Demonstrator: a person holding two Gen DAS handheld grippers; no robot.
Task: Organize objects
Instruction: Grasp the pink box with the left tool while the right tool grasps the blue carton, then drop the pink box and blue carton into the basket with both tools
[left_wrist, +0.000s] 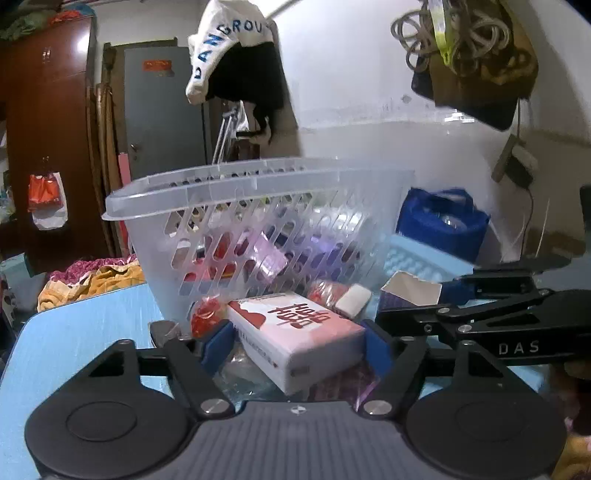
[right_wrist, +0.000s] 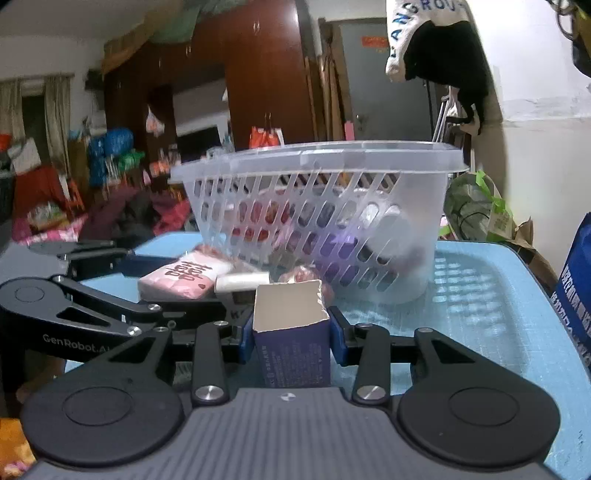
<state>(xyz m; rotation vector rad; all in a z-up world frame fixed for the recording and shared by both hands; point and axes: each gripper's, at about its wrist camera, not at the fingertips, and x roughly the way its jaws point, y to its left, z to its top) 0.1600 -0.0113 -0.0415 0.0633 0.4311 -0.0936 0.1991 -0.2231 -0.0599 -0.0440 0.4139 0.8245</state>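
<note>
Gripping a pink-and-white box (left_wrist: 295, 334) between its blue pads, the left gripper (left_wrist: 295, 343) sits low over the light blue table (left_wrist: 74, 332), its jaws closed against the box's two long sides. The box lies tilted, one corner toward the camera, just in front of the clear plastic basket (left_wrist: 258, 221). A red wrapped item (left_wrist: 205, 317) lies just left of the box, and a white block (left_wrist: 352, 300) lies behind it, near the basket's base. The right gripper (right_wrist: 291, 341) is clamped on a small purple carton (right_wrist: 295, 350) with a torn-open top, standing upright on the table in front of the basket. Several items lie inside the basket, too blurred through its slotted wall to identify.
</note>
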